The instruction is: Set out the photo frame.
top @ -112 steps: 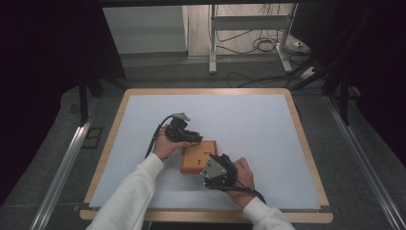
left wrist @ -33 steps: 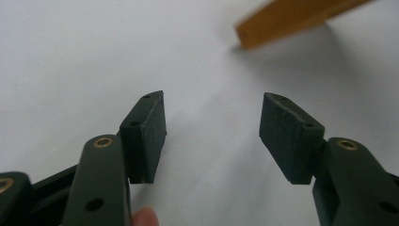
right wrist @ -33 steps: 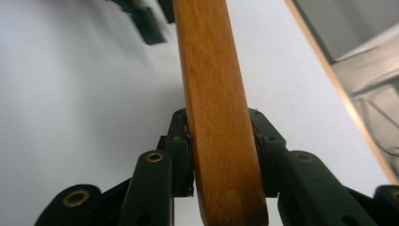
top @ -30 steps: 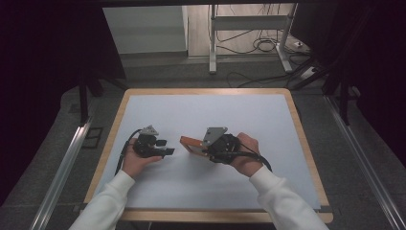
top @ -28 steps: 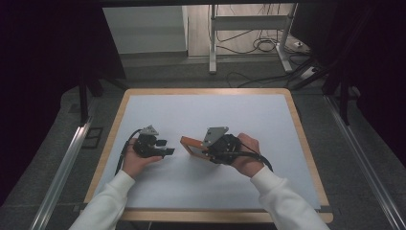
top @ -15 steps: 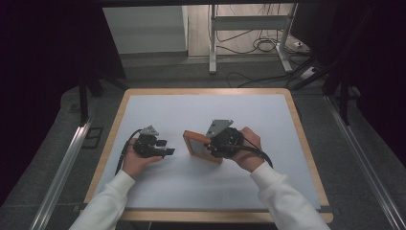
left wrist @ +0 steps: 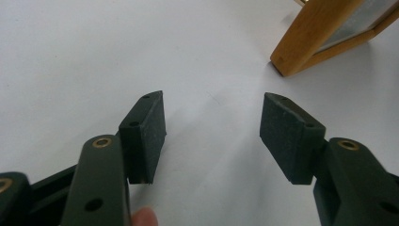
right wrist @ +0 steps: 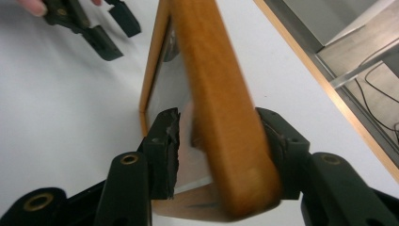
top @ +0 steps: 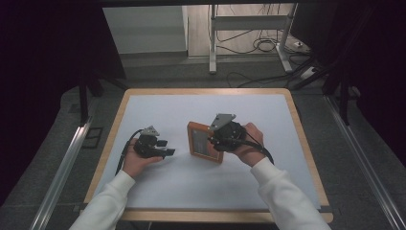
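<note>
One claw is working: the right claw (top: 216, 139) clenches the wooden picture frame (top: 203, 142) by its edge, now tipped up on its lower edge mid-table instead of lying flat. Nearer the left edge, the left claw (top: 163, 147) rests released, well apart. Standing the frame looks nearly done.

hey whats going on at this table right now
A person at a white table works a handheld gripper in each hand. The right gripper is clamped on the edge of a wooden picture frame, holding it raised on edge, glass side toward the left gripper. The left gripper rests apart from the frame, jaws open with nothing between them. Only the frame's corner shows ahead of its jaws in the left gripper view.
</note>
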A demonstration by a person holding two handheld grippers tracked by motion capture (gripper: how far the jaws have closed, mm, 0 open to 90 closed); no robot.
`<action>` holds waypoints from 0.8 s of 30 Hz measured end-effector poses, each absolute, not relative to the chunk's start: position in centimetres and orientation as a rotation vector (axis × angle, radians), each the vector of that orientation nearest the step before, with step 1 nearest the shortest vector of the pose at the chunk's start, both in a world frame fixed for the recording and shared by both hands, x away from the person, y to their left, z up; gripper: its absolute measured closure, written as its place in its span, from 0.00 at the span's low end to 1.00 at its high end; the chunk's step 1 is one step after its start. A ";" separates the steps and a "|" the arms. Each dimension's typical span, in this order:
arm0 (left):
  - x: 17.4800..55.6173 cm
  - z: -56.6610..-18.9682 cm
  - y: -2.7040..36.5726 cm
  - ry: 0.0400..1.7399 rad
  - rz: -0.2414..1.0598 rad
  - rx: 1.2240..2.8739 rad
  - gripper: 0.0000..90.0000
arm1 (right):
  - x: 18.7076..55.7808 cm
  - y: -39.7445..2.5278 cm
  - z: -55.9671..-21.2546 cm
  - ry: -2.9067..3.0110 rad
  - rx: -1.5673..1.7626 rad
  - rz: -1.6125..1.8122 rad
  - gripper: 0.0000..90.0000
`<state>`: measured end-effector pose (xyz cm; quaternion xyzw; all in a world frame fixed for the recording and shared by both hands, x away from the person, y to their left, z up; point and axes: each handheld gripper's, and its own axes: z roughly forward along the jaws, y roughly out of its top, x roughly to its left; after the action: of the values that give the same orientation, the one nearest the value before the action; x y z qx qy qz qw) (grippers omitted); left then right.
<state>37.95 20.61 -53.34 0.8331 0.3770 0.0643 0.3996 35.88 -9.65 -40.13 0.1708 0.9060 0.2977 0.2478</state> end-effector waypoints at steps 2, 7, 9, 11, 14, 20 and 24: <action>37.9 -53.3 20.6 0.954 0.162 2.108 0.45 | 36.3 -9.7 -40.2 2.465 0.480 0.812 0.57; 38.0 -53.4 20.6 0.949 0.163 2.114 0.45 | 37.0 -9.6 -40.4 2.456 0.490 0.786 0.53; 37.9 -53.5 20.5 0.947 0.159 2.118 0.45 | 37.5 -9.6 -40.6 2.450 0.503 0.784 0.52; 37.9 -53.5 20.4 0.946 0.158 2.122 0.45 | 37.8 -9.6 -40.6 2.451 0.517 0.781 0.50; 37.9 -53.5 20.4 0.943 0.163 2.125 0.45 | 38.1 -9.6 -40.7 2.451 0.525 0.776 0.49; 37.9 -53.5 20.4 0.944 0.168 2.117 0.44 | 39.0 -9.6 -40.9 2.454 0.568 0.772 0.45; 37.9 -53.4 20.5 0.945 0.169 2.113 0.44 | 39.6 -9.7 -41.1 2.452 0.591 0.778 0.42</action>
<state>37.91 20.48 -53.44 0.8349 0.3734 0.0668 0.3988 39.62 -9.66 -41.14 0.2168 0.8999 0.2854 0.2486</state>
